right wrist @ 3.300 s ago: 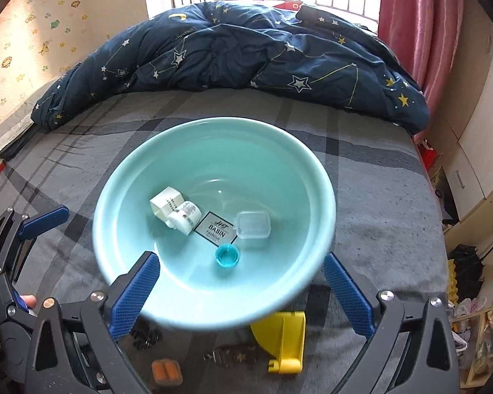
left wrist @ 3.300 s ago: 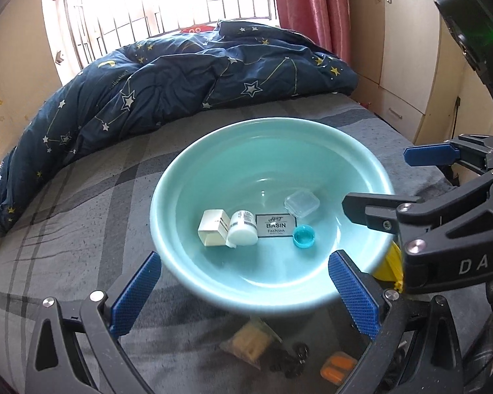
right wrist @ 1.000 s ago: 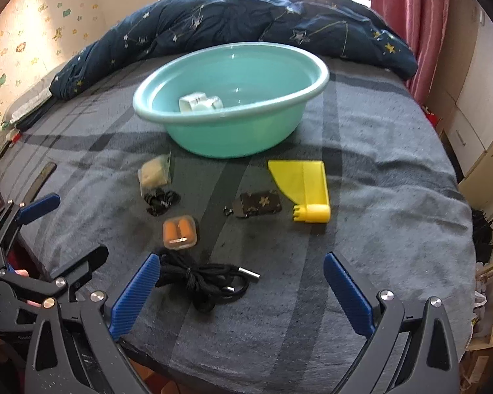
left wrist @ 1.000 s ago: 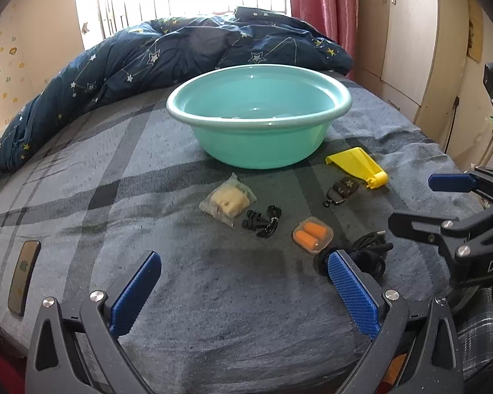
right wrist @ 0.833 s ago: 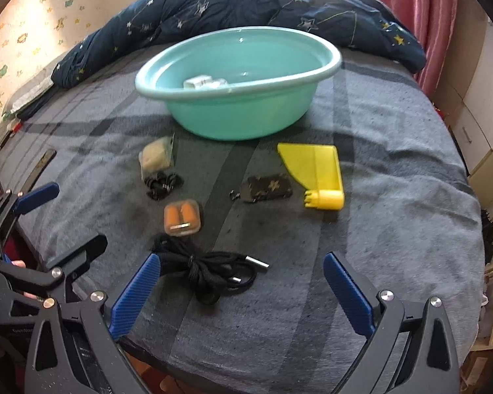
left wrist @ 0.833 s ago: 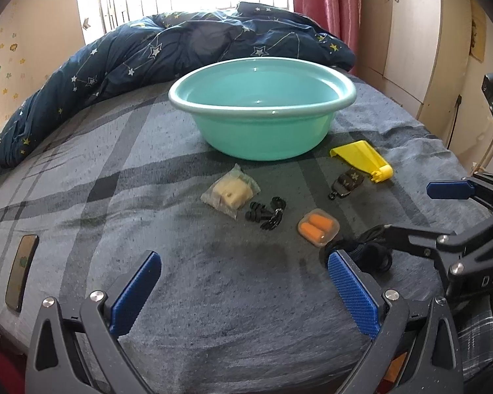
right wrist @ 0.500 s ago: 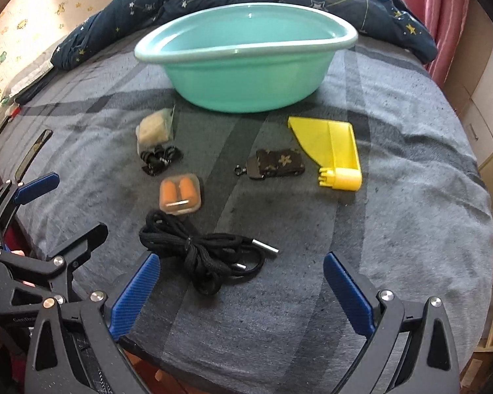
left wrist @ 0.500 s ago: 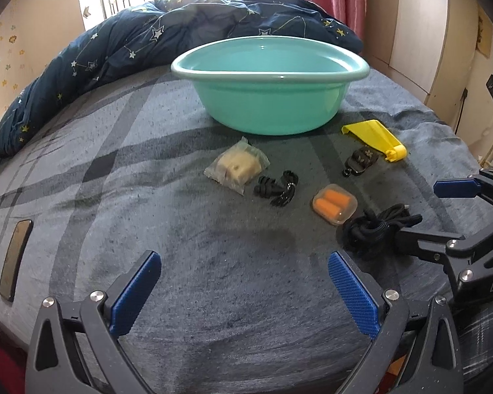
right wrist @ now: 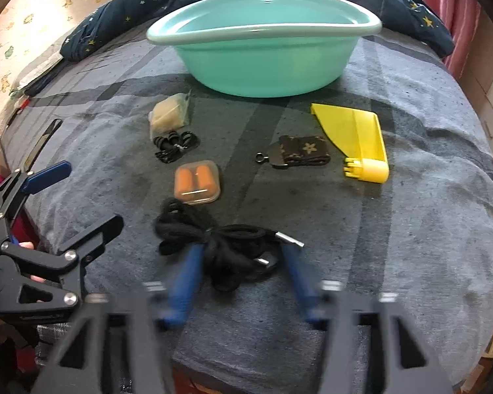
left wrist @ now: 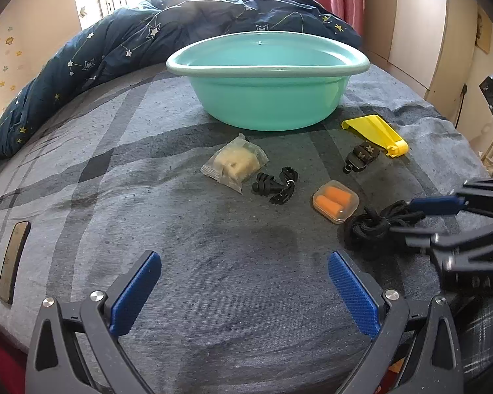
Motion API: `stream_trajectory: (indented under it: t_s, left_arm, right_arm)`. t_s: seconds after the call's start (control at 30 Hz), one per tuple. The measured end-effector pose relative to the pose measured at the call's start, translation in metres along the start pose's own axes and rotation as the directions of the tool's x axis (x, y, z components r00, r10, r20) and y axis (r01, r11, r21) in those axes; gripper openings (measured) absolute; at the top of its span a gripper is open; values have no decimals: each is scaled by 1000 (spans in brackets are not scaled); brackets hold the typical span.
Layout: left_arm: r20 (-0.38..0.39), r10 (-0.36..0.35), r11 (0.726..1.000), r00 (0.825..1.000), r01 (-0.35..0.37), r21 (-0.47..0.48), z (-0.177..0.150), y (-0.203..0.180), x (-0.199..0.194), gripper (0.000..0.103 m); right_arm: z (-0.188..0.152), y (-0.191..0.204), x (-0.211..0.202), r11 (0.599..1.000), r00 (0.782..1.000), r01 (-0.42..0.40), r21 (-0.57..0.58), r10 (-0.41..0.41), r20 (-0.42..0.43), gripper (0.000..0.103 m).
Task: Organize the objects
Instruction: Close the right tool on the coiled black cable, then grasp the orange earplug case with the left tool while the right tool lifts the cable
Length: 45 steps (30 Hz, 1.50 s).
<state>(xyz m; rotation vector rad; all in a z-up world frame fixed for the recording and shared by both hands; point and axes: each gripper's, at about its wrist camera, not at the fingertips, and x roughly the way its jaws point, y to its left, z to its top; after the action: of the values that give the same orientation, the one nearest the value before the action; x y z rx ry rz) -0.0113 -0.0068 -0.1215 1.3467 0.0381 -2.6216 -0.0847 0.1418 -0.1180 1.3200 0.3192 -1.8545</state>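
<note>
A black cable bundle (right wrist: 226,256) lies on the grey bed near its front edge. My right gripper (right wrist: 241,262) is down over it. Its jaws are closing, blurred by motion, with the bundle between them and the pads meeting its sides. In the left wrist view the cable bundle (left wrist: 368,226) is pinched at its right end by the right gripper (left wrist: 424,221). My left gripper (left wrist: 243,292) stands open over bare blanket with nothing between its fingers. A teal basin (left wrist: 266,105) stands behind the loose items.
Between basin and cable lie an orange earplug case (right wrist: 197,182), black earplugs on a cord (right wrist: 176,146), a wrapped snack (right wrist: 169,113), a brown key strap (right wrist: 300,156) and a yellow plastic clip (right wrist: 358,138). A dark flat bar (left wrist: 13,262) lies far left. A starry quilt (left wrist: 148,42) is heaped behind.
Both grippers have sunk toward the bed. The right gripper's jaws, wide open before, have closed in around the black cable. The left jaws stay open.
</note>
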Motion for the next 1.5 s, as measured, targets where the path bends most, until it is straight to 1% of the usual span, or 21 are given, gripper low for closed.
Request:
stream_trajectory:
  t_s: [0.03,0.07,0.13,0.17,0.37,0.8,1.13,1.4,1.5]
  left_arm:
    - [1,-1,1000,1000,1,1,0,-1,0,103]
    - [2,-1,1000,1000,1,4,1,-1,-1,103]
    - [3,-2,1000,1000,2,8,1,-2,-1,103]
    - [3,-3,1000,1000,3,10,2,-3,-1,103]
    - [9,-14,1000,1000,13,27,6,-10,-2,103]
    - [13,-59,997,998,59,46,15,-26,1,103]
    - [2,-86,994,996,86,69,26,-39,12,103]
    - [-18,-102,991,995,104,85,29,-47,22,103]
    - [-23,-110,990,994,112,83,31,-48,25,100]
  right_arm:
    - [0,1,0,1000,1000,-7,-4,7,-1,17]
    - [0,2,-1,1000,1000,-9,-12,9,0,16]
    - [0,4,-4,1000,1000,-14,-21,14,3,9]
    - [1,3,-5,1000,1000,-21,-20,21,5,9]
    - [1,0,-15,1000,1000,-18,-14,18,24,8]
    - [4,-25,-37,998,995,20,57,-26,98,8]
    - [11,-44,-39,995,993,33,90,-43,107,8]
    - [15,-50,-34,994,994,30,102,-41,102,8]
    - [16,-52,-33,994,994,29,103,-39,101,8]
